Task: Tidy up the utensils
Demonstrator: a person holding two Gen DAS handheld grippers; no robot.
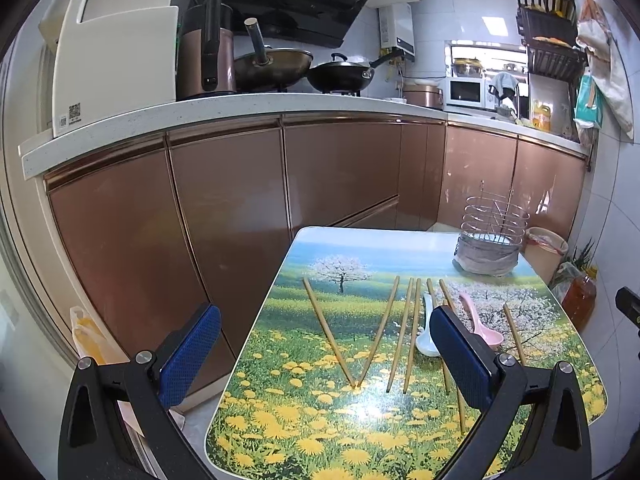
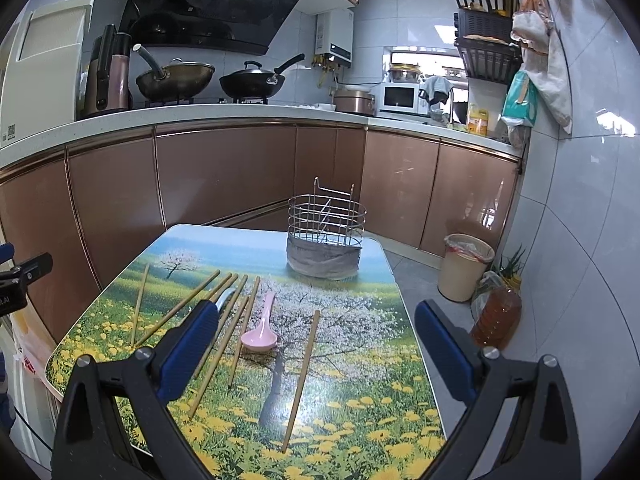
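Several wooden chopsticks (image 1: pixel 402 334) lie spread on a small table (image 1: pixel 304 436) printed with a flower meadow. A pink spoon (image 1: pixel 478 320) and a white spoon (image 1: pixel 427 334) lie among them. A wire utensil holder (image 1: pixel 492 236) stands at the table's far right corner. My left gripper (image 1: pixel 326 340) is open and empty above the table's near left part. In the right wrist view the chopsticks (image 2: pixel 302 376), pink spoon (image 2: pixel 260 330) and holder (image 2: pixel 326 240) show again. My right gripper (image 2: pixel 316 344) is open and empty above the near end of the table (image 2: pixel 360 420).
Brown kitchen cabinets (image 1: pixel 224 208) run behind the table under a white counter with woks (image 1: pixel 340 74) and a microwave (image 2: pixel 400 98). A beige bin (image 2: pixel 464 266) and an oil bottle (image 2: pixel 496 318) stand on the floor right of the table.
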